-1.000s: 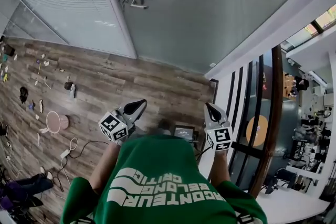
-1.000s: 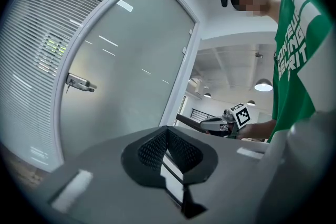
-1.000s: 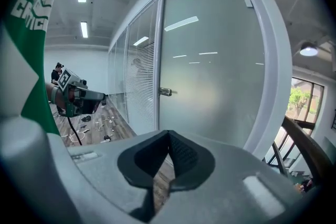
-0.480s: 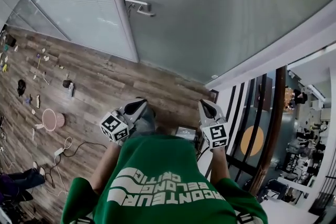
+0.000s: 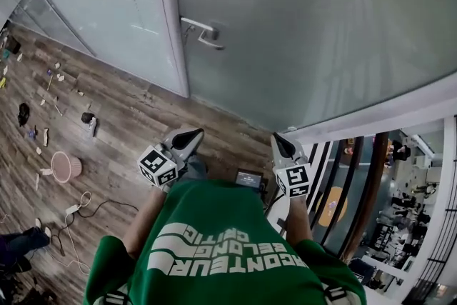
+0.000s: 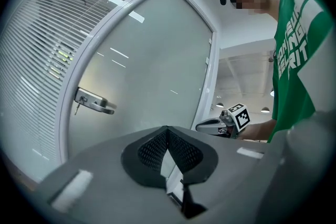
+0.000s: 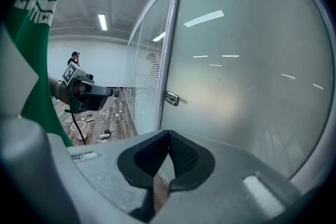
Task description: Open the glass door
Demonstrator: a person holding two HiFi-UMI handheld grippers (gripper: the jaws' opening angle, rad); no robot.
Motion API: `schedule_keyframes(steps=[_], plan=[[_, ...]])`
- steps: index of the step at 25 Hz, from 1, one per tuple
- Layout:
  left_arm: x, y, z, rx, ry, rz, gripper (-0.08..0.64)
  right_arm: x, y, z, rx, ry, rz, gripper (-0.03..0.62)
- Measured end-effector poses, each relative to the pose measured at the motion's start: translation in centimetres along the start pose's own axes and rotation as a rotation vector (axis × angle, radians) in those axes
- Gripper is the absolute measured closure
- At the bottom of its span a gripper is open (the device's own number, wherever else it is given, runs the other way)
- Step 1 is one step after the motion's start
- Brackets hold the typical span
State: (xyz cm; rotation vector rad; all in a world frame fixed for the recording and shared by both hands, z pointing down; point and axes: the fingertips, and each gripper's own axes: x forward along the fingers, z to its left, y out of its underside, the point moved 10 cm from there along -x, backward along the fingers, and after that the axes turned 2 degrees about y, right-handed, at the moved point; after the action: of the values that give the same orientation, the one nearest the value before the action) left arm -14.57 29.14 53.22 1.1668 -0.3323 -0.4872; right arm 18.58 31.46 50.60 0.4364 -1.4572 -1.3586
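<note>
Facing the glass door (image 5: 307,32), shut flush in its frame, with the lever handle (image 5: 203,34) at the door's left edge, just beside the white post (image 5: 171,25). No contact yet. Carrying the left claw (image 5: 191,135) out in front of the green shirt, roughly level, pinched closed on nothing. Same for the right claw (image 5: 277,141): closed, empty, tipped slightly down. Holding both well short of the handle, above the wood floor (image 5: 121,118), so this reads as approach, not grasp. Probably keeping them closed because there is nothing to clamp until the lever is in reach. After that, either opening one to bite the lever or just pressing it down with closed tips. Seeing the handle off to the left in the left gripper view and nearer centre in the right gripper view, so favouring the right one, but can't call it. Looks like a key (image 6: 78,108) hanging at the lock plate, too small to confirm. Lever set horizontal, free end pointing away from the post, so expecting a push down first. Can't tell swing direction, no hinges in view. Ignoring the pink round item (image 5: 68,166) and white cable (image 5: 86,205) near the floor's left edge, both off the path.
</note>
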Motion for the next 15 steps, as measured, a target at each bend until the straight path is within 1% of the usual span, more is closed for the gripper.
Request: schedule_keyframes(steps=[2, 7, 12, 15], plan=[[0.5, -0.9, 1.6, 0.0, -0.01, -0.004, 0.551, 2.1, -1.1, -0.8, -0.011, -0.013, 0.001, 0.6], [0.0, -2.7, 5.5, 0.006, -0.048, -0.004, 0.551, 7.7, -3.0, -2.0, -0.002, -0.052, 0.018, 0.6], [-2.3, -3.7, 8.7, 0.005, -0.126, -0.025, 0.551, 12.7, -4.9, -1.8, -0.042, -0.102, 0.016, 0.6], [-3.8, -4.4, 9.2, 0.021, -0.178, -0.056, 0.551, 14.1, -6.4, -2.1, -0.063, -0.115, 0.009, 0.6]])
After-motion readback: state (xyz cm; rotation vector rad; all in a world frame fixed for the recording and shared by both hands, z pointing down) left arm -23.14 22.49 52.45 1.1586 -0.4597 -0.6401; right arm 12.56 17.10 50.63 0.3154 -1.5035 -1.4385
